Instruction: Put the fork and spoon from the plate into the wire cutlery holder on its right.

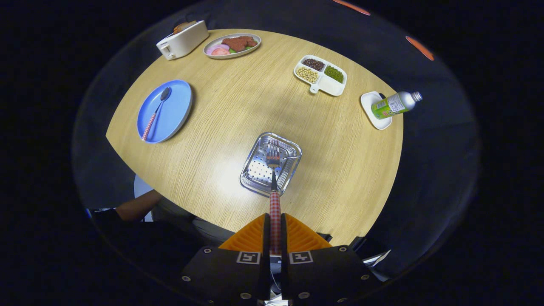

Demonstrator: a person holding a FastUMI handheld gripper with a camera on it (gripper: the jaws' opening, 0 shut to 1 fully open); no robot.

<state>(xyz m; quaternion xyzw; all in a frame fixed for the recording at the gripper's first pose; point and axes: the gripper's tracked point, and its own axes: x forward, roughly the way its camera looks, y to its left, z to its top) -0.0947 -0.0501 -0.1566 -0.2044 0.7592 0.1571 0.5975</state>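
Gripper (275, 231) is clamped on the fork (274, 178), both fingers pressing the checked handle between them. Fork points straight ahead toward 12 o'clock, tines over the metal cutlery holder (287, 173), which sits on the round wooden table (238, 114) just beyond the fingers. Cannot tell if the tines touch the holder's bottom or hang above it. The holder reads here as a shiny square tray with a perforated floor and ribbed sides.

Spoon (156, 112) lies on the blue plate (176, 114), at about 10 o'clock from the holder, well apart from it; bowl end points away, checked handle end toward the table edge.

Far side of table: white toaster (182, 40) at 11 o'clock, oval plate of food (232, 45) just beside it. Divided white dish with beans (320, 75) at 1 o'clock. Small white dish (370, 106) at 2 o'clock with a green-labelled bottle (396, 104) lying tilted across it.

A person's arm (136, 206) shows below the table's near edge, at 8 o'clock from the fingers.
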